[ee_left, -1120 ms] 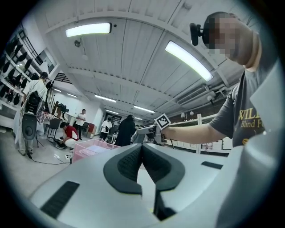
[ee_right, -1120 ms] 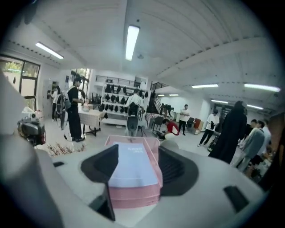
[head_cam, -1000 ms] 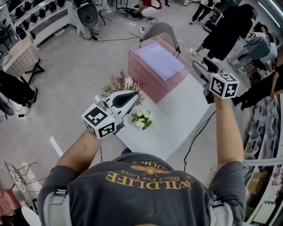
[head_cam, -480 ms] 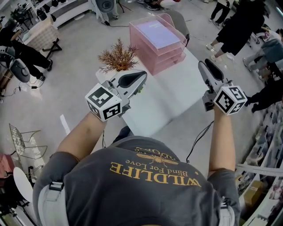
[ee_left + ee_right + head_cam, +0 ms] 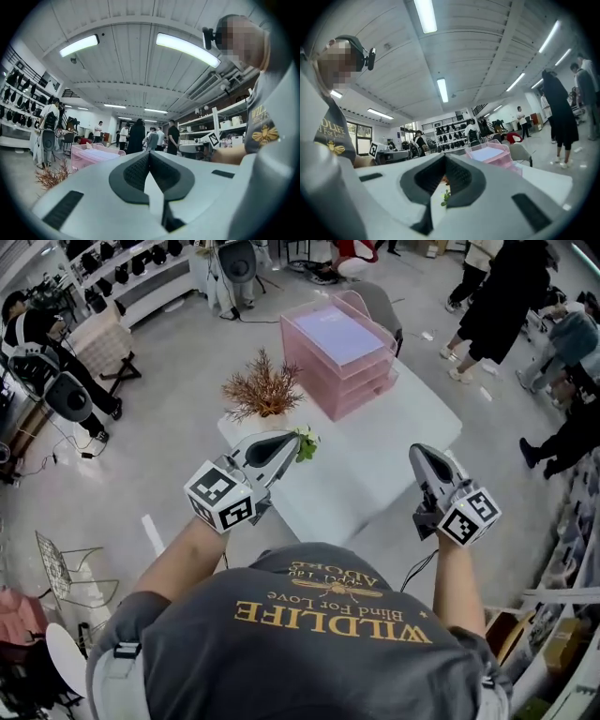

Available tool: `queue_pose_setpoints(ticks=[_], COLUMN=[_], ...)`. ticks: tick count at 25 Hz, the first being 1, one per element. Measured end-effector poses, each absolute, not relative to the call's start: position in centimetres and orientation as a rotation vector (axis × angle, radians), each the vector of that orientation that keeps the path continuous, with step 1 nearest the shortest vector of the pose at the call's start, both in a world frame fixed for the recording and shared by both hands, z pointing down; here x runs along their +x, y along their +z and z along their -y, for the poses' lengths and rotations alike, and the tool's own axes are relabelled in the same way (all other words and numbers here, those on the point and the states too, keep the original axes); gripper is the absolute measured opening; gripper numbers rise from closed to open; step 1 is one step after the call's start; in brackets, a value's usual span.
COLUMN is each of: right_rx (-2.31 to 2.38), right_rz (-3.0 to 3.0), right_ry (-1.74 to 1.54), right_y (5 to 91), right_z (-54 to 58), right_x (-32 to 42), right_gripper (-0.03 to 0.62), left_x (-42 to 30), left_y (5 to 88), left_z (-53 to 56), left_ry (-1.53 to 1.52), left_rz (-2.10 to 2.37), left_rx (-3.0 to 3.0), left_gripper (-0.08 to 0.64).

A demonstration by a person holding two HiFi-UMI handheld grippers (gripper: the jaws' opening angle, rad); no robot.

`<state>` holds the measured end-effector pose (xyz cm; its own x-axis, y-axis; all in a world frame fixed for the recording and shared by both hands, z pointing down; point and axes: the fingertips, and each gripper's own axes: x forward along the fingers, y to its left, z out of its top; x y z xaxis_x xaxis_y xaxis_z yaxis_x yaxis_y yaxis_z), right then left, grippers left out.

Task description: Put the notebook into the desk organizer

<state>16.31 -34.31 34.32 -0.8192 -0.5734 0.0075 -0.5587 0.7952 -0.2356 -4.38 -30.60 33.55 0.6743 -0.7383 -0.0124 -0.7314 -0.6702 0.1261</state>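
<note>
Two grippers are held level at the near side of the white table (image 5: 375, 460), both clear of the work. Left gripper (image 5: 284, 440): jaws closed together, nothing between them, tips just beside a small green flower sprig (image 5: 306, 442). Right gripper (image 5: 420, 452): jaws have just been closing and now meet, also with nothing between them; it sits by the table's near right edge. Notebook (image 5: 336, 334): pale lavender, lying flat in the top tier of the pink desk organizer (image 5: 361, 390) at the table's far end, well apart from both grippers. A dried brown plant (image 5: 262, 390) stands left of the organizer.
</note>
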Motion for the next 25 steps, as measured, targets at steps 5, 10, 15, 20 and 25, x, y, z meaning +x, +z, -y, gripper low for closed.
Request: queue_pose_setpoints(ticks=[5,10,15,20,25], right_rx=[-1.054,-1.099,-1.117,-1.118,-1.116], right_rz=[-2.915,-2.942,-2.953,-2.907,-2.91], right_ry=[-0.35,-0.279,-0.252,-0.305,-0.312], right_y=[35.3,34.5,34.0,34.2,34.1], right_z=[33.5,32.8,31.9,31.2,31.0], right_x=[14.5,13.0,13.5,14.5,14.6], right_gripper=[0.0,0.0,0.0,0.0,-0.001], left_x=[-6.8,-7.2,-6.7,-7.1,-7.4], left_y=[34.5,35.1,34.5,34.5,34.3], left_z=[30.6,30.5,29.7,28.8,28.2], left_ry=[-0.08,-0.1,-0.142,-0.142,-0.146], left_rz=[1.131,1.081,1.065,1.09,1.11], left_rx=[2.789,2.784,2.799,2.788,2.791], left_gripper=[0.002,0.002,0.002,0.002,0.002])
